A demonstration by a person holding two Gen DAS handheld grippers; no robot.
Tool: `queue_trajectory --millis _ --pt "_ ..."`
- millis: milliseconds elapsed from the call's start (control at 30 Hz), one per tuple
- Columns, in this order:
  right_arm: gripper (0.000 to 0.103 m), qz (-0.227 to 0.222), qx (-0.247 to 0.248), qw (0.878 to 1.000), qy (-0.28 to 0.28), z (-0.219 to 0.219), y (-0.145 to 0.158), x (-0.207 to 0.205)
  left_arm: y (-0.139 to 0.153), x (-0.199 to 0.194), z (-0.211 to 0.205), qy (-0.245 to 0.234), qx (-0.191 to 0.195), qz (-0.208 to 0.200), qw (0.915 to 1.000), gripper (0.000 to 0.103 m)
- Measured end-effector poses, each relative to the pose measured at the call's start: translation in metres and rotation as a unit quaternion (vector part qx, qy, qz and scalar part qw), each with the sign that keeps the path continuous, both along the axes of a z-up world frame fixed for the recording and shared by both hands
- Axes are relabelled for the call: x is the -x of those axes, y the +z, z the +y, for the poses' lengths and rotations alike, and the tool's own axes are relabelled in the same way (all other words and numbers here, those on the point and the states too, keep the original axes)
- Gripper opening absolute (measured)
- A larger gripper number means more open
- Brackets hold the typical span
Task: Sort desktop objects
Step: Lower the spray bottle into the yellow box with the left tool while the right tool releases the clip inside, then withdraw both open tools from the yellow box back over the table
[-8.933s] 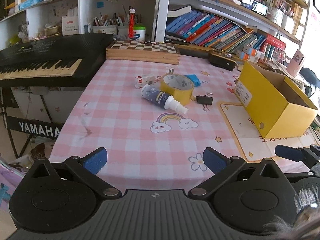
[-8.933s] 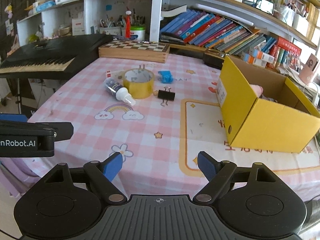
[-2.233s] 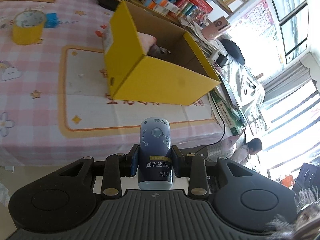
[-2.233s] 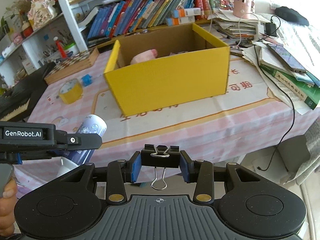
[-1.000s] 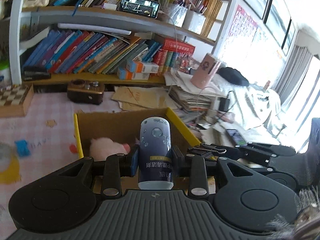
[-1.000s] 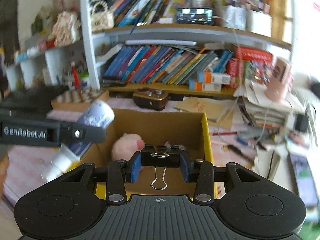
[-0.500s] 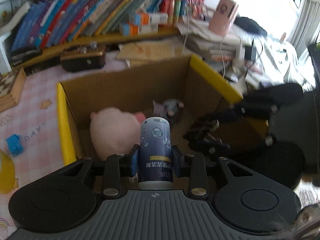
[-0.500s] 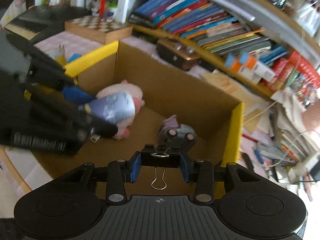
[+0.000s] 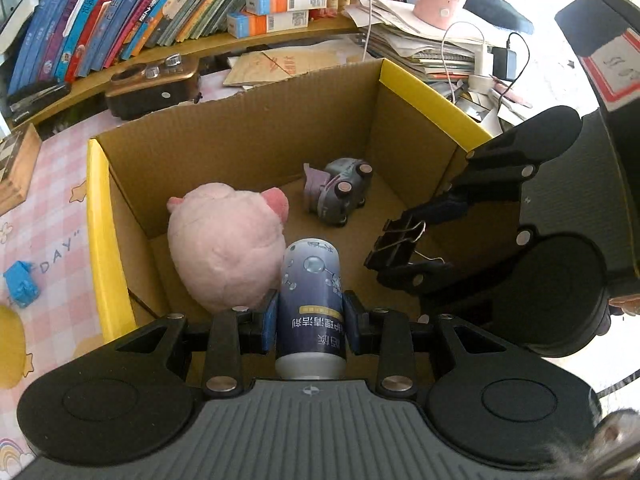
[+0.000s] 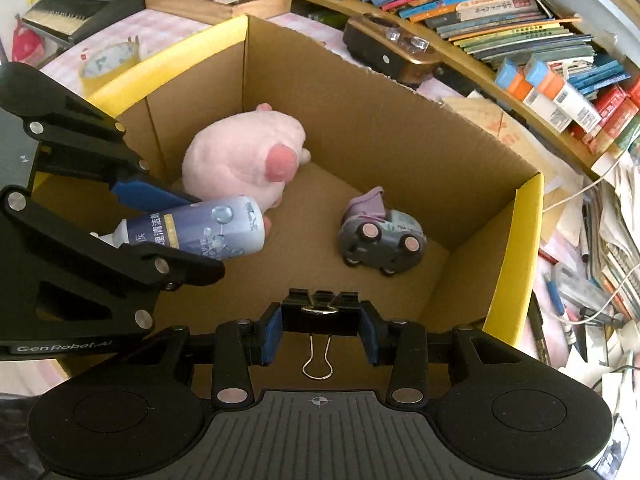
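Two grippers are hanging over the open yellow cardboard box point(image 9: 94, 216), each with its jaws closed on something. The left gripper point(image 9: 310, 322) is clamping a blue-grey spray bottle point(image 9: 310, 300) by its body, the flat base pointing down into the box and lying just beside the pink plush pig point(image 9: 224, 244). The right gripper point(image 10: 320, 334) is pinching a black binder clip point(image 10: 320, 314) across its body, with the wire handle hanging back toward the camera, above the box's bare cardboard floor. Inside the box, the pig is lying in the corner nearest the pink checked table point(image 9: 44, 204), and a small grey toy car point(image 9: 340, 194) is resting on its side toward the far wall, apart from the pig. Outside the box, a roll of yellow tape point(image 10: 108, 64) and a small blue object point(image 9: 20, 284) are sitting on the table, and rows of books point(image 10: 480, 12) are leaning on the shelf beyond the box's far wall.
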State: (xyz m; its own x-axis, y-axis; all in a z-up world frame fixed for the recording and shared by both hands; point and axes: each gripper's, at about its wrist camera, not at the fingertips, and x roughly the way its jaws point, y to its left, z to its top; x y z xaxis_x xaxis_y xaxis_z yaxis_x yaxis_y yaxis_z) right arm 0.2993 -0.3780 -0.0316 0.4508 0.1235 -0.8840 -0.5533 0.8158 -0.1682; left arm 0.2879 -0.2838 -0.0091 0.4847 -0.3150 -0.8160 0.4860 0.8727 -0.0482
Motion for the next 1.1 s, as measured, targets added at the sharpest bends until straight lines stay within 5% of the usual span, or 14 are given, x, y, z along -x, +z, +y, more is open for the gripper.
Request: queue_trajectory --millis 233,367,433,533,900,1100 --pt "0.043 -0.023 -0.022 0.999 -0.012 -0.005 0.007 0.002 0.006 0.006 0.003 0.01 0.011 -0.018 0.9997 0.032" --pt "0.045 -0.046 -0.042 0.998 -0.024 -0.009 0.017 0.01 0.022 0.014 0.012 0.013 0.035 -0.043 0.9984 0.047" --pt "0.056 -0.064 -0.051 0.996 -0.031 -0.012 0.025 0.017 0.033 0.019 0.018 0.025 0.043 -0.062 0.9969 0.063" --pt "0.057 -0.088 -0.081 0.992 -0.044 -0.019 0.04 0.027 0.047 0.028 0.028 0.037 0.063 -0.085 0.9937 0.071" --pt "0.064 -0.194 -0.158 0.961 -0.121 -0.03 0.083 0.077 0.087 0.075 0.063 0.098 0.075 -0.182 0.9755 0.098" --pt "0.064 -0.222 -0.183 0.941 -0.179 -0.036 0.086 0.101 0.093 0.101 0.089 0.133 0.082 -0.21 0.965 0.1"
